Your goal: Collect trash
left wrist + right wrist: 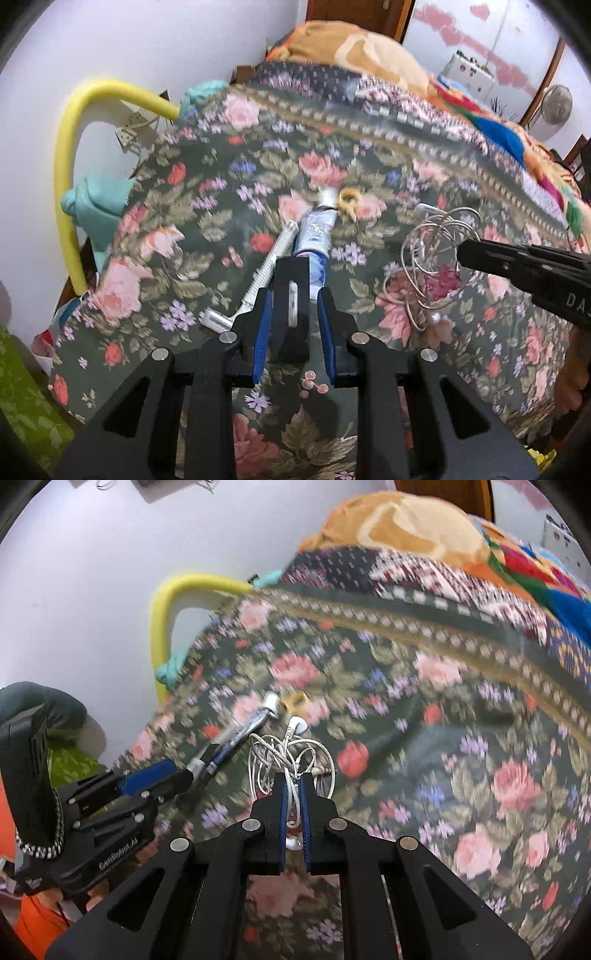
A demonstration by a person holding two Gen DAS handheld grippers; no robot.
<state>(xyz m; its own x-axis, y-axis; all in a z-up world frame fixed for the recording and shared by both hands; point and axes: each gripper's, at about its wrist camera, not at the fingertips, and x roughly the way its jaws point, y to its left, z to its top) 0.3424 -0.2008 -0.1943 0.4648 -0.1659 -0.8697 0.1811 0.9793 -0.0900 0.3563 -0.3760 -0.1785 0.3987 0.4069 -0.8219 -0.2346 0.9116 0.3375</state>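
A squeezed blue-and-silver toothpaste tube (317, 230) lies on the floral bedspread (207, 236). My left gripper (294, 299) is shut on the tube's tail end; a black clip sits between the fingers. A white disposable razor (255, 277) lies just left of the tube, and a yellow hair tie (349, 199) lies by the tube's cap. A tangle of white earphone cable (428, 258) lies to the right. My right gripper (291, 779) is shut on that cable (284, 757). In the right wrist view the tube (240, 734) and my left gripper (195, 771) are at the left.
A yellow foam-covered rail (66, 177) with teal cloth (99, 203) tied on it runs along the bed's left edge by the white wall. Folded patterned blankets and an orange blanket (369, 55) are piled at the far side. Green fabric (22, 398) lies at the lower left.
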